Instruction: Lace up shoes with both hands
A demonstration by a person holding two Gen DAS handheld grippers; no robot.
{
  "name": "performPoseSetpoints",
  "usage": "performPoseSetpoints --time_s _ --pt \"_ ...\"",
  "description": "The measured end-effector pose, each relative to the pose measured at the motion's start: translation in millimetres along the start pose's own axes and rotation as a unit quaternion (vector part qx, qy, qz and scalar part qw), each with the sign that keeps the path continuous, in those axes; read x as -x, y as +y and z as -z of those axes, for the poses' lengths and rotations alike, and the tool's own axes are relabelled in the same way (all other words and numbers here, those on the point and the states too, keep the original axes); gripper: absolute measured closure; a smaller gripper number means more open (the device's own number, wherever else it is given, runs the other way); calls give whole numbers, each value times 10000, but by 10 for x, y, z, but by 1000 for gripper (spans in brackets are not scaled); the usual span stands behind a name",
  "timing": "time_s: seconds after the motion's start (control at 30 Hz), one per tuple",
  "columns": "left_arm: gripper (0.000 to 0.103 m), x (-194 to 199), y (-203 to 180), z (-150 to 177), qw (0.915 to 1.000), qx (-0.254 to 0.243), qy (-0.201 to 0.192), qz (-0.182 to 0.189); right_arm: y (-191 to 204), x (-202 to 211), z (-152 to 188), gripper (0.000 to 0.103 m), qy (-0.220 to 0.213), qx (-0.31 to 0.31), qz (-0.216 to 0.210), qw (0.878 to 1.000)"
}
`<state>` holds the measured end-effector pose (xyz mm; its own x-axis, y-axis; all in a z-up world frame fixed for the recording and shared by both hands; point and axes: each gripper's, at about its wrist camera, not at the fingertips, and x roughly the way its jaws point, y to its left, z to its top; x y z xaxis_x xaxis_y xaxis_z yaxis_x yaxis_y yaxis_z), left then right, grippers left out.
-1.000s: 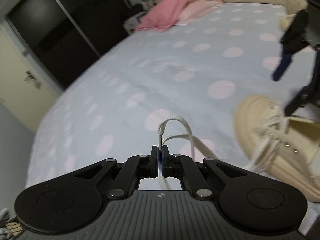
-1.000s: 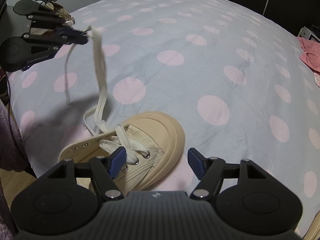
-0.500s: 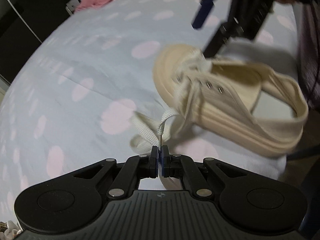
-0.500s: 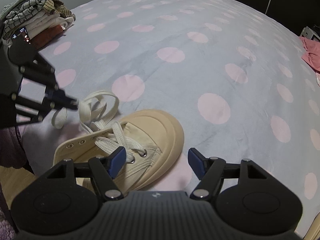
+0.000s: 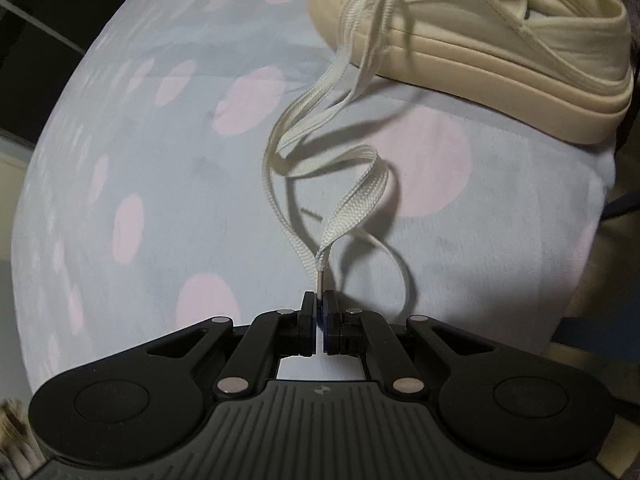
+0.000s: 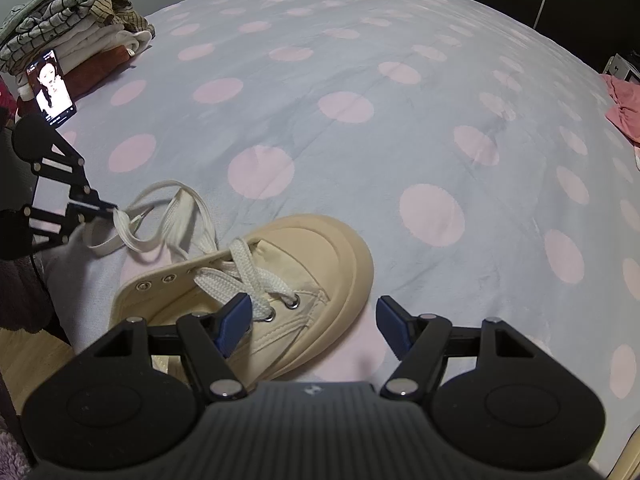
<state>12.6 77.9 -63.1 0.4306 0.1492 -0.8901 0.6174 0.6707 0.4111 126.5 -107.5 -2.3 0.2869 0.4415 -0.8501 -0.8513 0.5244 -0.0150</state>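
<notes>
The left gripper, jaws clamped on the lace tip, sits left of the shoe's empty eyelets, while the right gripper, jaws apart, hovers over the toe.

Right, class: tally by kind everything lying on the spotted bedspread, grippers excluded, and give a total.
Shoe: 1
Shoelace: 1
Phone: 1
Pile of folded clothes: 1
Pink cloth: 1
Total: 5

Cream shoe, white lace; grey-blue bedspread, pink dots.
</notes>
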Motion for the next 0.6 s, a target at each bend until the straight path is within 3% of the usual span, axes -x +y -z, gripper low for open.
performPoseSetpoints --time_s 0.1,0.2,0.3,0.37,0.43,0.53,0.6 --pt "102 29 62 86 9995 210 38 -214 15 -11 -4 31 8 28 0 10000" --pt "102 0 129 127 9961 353 151 -791 37 -22 -11 31 19 63 13 10000" --pt "102 24 245 171 9862 536 103 -1560 42 -28 -19 31 26 80 15 10000" --pt "102 91 351 183 9767 825 -70 -1979 43 -29 -24 31 24 82 6 10000" --pt "102 184 452 196 9694 1170 -316 -2134 53 -29 -26 31 19 90 -14 10000" --pt "102 324 505 203 9553 1371 -726 -2517 66 -30 -29 31 13 100 -39 9999" --pt "102 419 491 179 9504 1313 -1075 -2606 68 -32 -32 31 17 101 -42 9999"
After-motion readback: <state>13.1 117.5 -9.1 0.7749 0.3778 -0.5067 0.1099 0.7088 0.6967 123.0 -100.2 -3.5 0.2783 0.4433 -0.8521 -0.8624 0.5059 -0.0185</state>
